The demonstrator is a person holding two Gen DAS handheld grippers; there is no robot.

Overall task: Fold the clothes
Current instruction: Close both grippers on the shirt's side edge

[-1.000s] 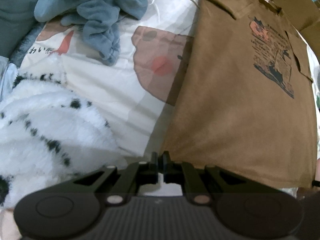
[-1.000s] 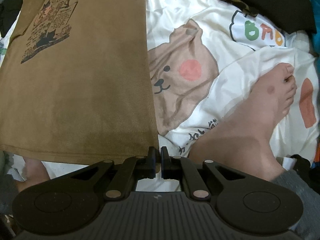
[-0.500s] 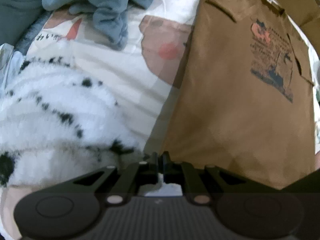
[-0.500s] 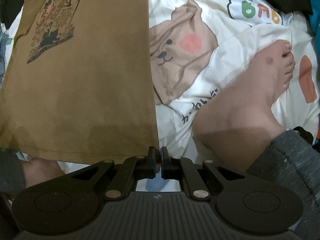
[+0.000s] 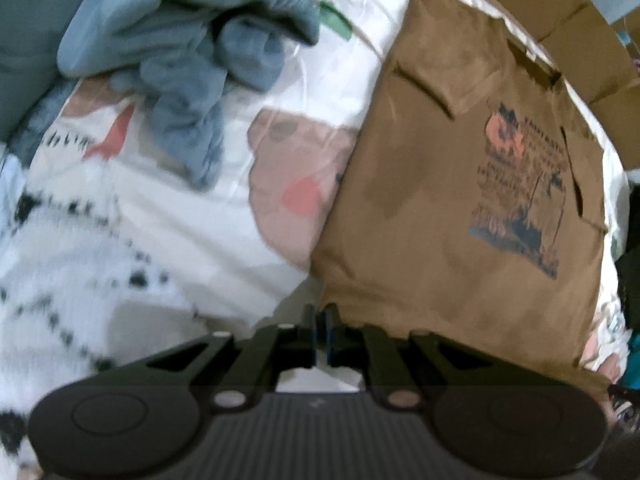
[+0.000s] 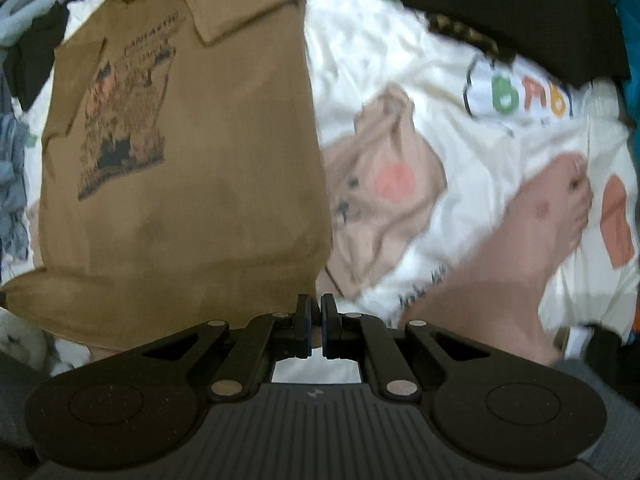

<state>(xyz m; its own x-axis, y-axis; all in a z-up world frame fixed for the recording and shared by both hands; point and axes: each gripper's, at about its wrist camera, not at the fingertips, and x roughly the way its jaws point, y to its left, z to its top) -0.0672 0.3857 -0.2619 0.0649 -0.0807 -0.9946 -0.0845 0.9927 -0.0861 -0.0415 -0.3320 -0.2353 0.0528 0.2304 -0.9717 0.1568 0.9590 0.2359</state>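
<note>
On a bed covered by a cartoon-print sheet (image 6: 400, 60), a brown shirt (image 5: 460, 200) lies print side up, with both sleeves turned in over its front so that its long sides run straight. The left hand-held gripper (image 5: 319, 320) is pinched on the shirt's near left hem corner, and the right hand-held gripper (image 6: 315, 312) is pinched on the near right one; each pair of jaws stands almost together with cloth between. Holding both corners keeps the hem taut and level, as a fold of the lower half toward the collar would require. The hem edge looks slightly raised from the sheet. A blue garment (image 5: 180, 60) and a spotted fleece (image 5: 60, 280) lie to the left, well apart; a bare foot (image 6: 540, 220) rests on the sheet to the right.
</note>
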